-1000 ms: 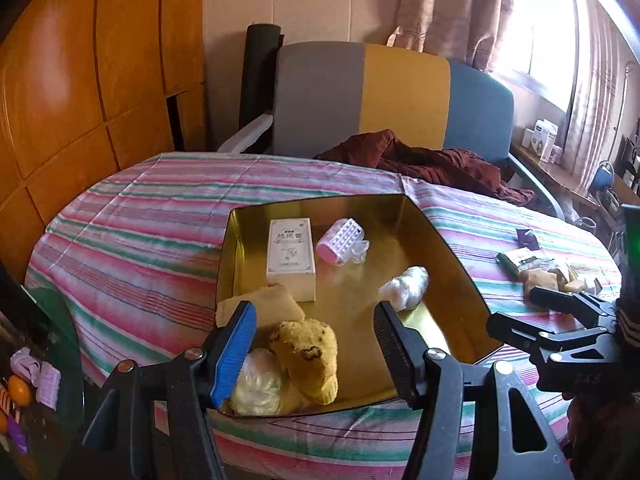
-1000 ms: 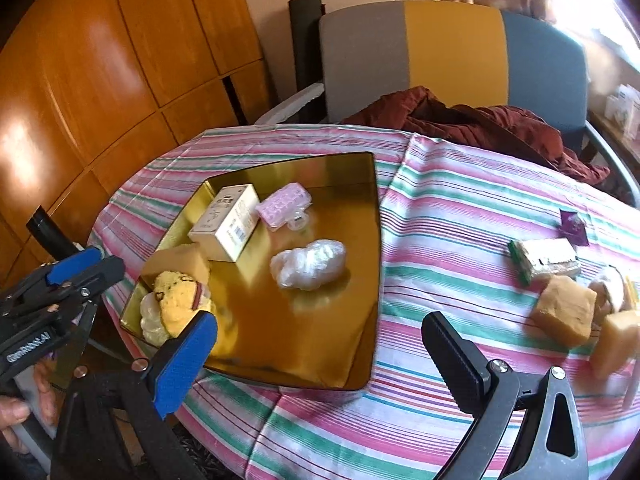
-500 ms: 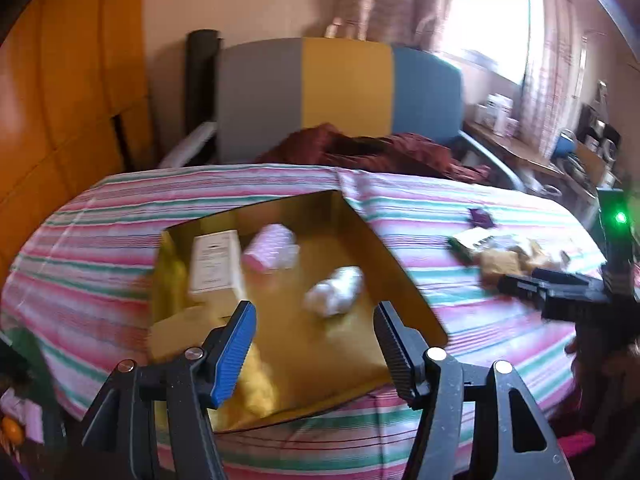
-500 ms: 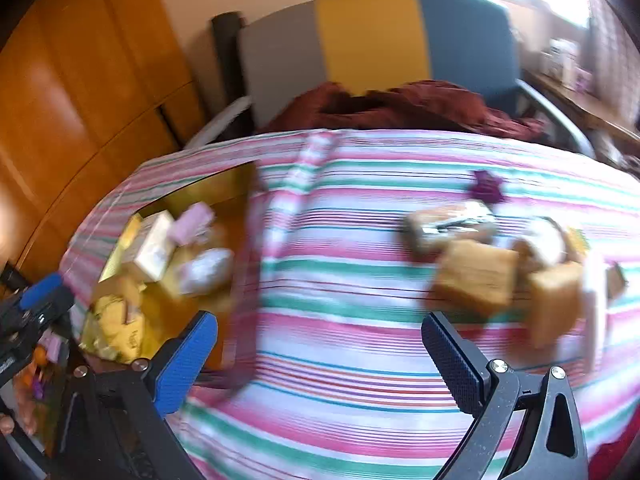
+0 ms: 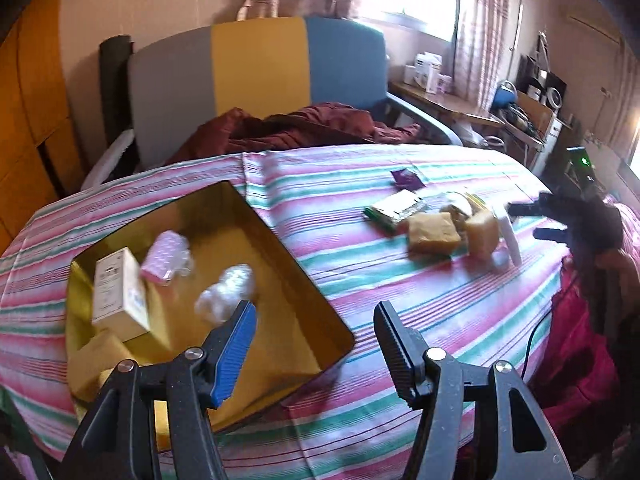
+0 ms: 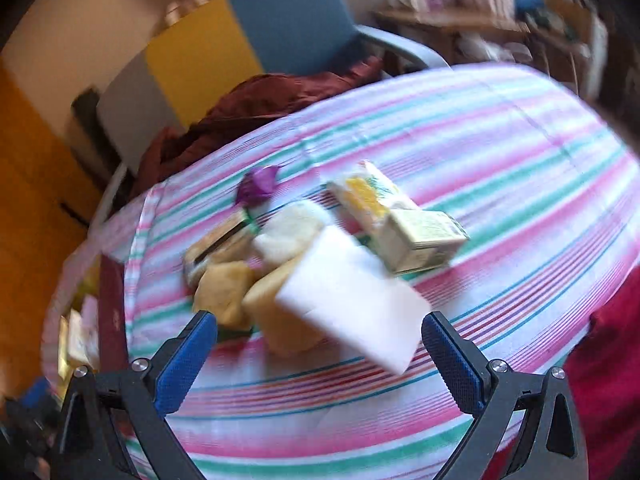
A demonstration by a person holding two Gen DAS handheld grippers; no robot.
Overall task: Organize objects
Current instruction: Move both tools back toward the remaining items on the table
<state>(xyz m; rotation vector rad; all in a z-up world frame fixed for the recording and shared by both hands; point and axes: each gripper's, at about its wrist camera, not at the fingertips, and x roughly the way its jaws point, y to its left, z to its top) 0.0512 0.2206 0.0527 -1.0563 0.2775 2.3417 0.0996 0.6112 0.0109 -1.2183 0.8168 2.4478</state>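
A gold tray (image 5: 304, 280) on the striped tablecloth holds a white box (image 5: 116, 288), a pink item (image 5: 164, 260), a white plastic wad (image 5: 228, 292) and yellow sponges (image 5: 100, 352). My left gripper (image 5: 316, 312) hovers open and empty over the tray's near right corner. To the right lies a pile: a white block (image 6: 348, 296), two yellow sponges (image 6: 224, 292), a small carton (image 6: 424, 240), a tissue pack (image 6: 368, 196), a purple wrapper (image 6: 258, 188) and a green packet (image 5: 394, 210). My right gripper (image 6: 318, 320) stands open just before the white block, touching nothing.
A grey, yellow and blue chair (image 5: 256, 68) with a dark red cloth (image 5: 296, 128) stands behind the table. A cluttered shelf (image 5: 460, 104) runs along the window side. A person's red clothing (image 5: 580, 352) is at the table's right edge.
Both views have swung right. My right gripper has left the tray and come to the pile, rolling as it went. My left gripper has shifted right along the tray's near edge.
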